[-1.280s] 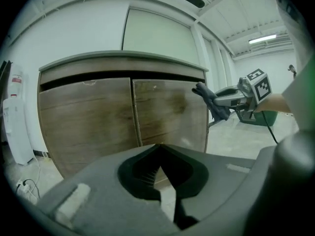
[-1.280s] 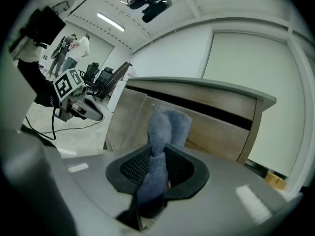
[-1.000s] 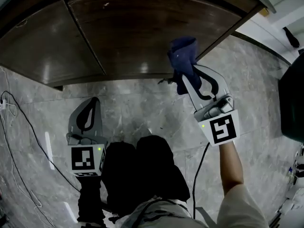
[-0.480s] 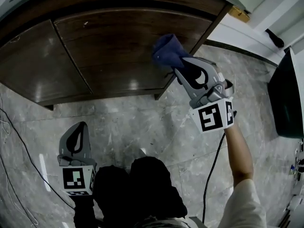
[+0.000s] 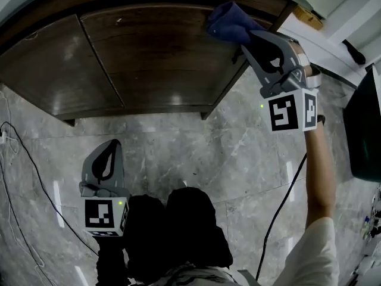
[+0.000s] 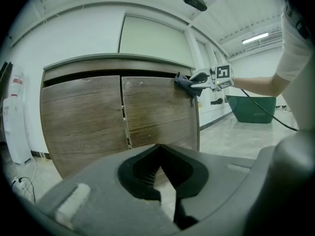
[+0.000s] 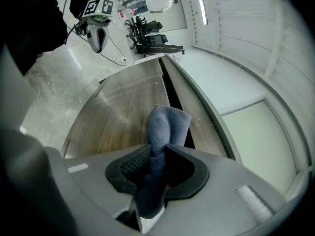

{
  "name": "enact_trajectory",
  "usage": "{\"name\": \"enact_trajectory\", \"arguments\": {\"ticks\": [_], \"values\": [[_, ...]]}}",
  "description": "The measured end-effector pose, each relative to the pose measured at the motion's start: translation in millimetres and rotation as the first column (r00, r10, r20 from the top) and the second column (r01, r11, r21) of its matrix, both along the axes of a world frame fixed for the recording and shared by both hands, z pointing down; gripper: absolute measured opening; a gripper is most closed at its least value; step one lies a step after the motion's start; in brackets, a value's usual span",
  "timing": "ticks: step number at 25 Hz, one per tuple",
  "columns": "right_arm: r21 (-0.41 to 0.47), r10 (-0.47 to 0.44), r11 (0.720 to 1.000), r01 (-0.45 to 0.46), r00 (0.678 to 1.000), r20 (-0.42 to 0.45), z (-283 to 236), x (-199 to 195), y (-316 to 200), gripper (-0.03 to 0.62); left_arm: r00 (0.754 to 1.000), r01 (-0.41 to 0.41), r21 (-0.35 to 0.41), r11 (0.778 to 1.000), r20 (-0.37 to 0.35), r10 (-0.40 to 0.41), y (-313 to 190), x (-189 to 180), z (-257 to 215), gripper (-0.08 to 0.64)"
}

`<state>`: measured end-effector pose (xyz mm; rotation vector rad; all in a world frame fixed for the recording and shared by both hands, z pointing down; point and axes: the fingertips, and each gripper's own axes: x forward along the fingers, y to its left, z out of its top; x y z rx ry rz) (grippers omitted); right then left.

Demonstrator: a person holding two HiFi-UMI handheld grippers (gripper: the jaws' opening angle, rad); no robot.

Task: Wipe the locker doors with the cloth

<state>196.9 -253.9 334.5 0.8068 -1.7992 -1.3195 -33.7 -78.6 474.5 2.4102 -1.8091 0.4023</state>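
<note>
Now: cloth at the top outer corner of the right locker door.
The wood-grain locker (image 5: 149, 109) stands ahead of both grippers' fingertips; its left door (image 5: 47, 64) and right door (image 5: 161, 52) are shut. Grey marble floor (image 5: 178, 142) lies below the fingers of each. The right gripper (image 5: 253, 37) is raised, its fingers clenched on the blue cloth (image 5: 229, 21), which bunches out just past the fingertips and meets the right door near its top outer corner, while a tail hangs back between the fingers. The left gripper (image 5: 113, 143) is held low over the floor, well apart from the doors, its fingers closed together on nothing.
</note>
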Motion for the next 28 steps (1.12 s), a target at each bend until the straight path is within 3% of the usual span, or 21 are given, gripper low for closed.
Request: {"name": "enact_trajectory", "arguments": {"ticks": [4, 13, 18, 22, 28], "values": [[0.005, 0.005, 1.000, -0.005, 0.999, 0.053, 0, -1, -7, 0.092, 0.999, -0.005, 0.004, 1.000, -0.035, 0.005, 0, 10, -1, 0.002], [-0.053, 0.016, 0.999, -0.004, 0.972, 0.236, 29, -8, -7, 0.090, 0.999, 0.046, 0.005, 0.999, -0.016, -0.046, 12, -12, 3, 0.002], [-0.139, 0.070, 0.990, -0.015, 0.917, 0.393, 82, -5, -6, 0.089, 0.998, 0.060, 0.003, 0.998, -0.010, -0.060, 17, -17, 5, 0.002], [-0.242, 0.171, 0.969, -0.050, 0.841, 0.514, 146, 4, -8, 0.089, 0.997, 0.078, -0.001, 0.997, -0.005, -0.078, 20, -25, 8, 0.002], [-0.357, 0.287, 0.931, -0.072, 0.748, 0.598, 222, -3, -7, 0.089, 0.995, 0.102, -0.002, 0.995, 0.010, -0.102, 20, -37, 11, 0.002]]}}
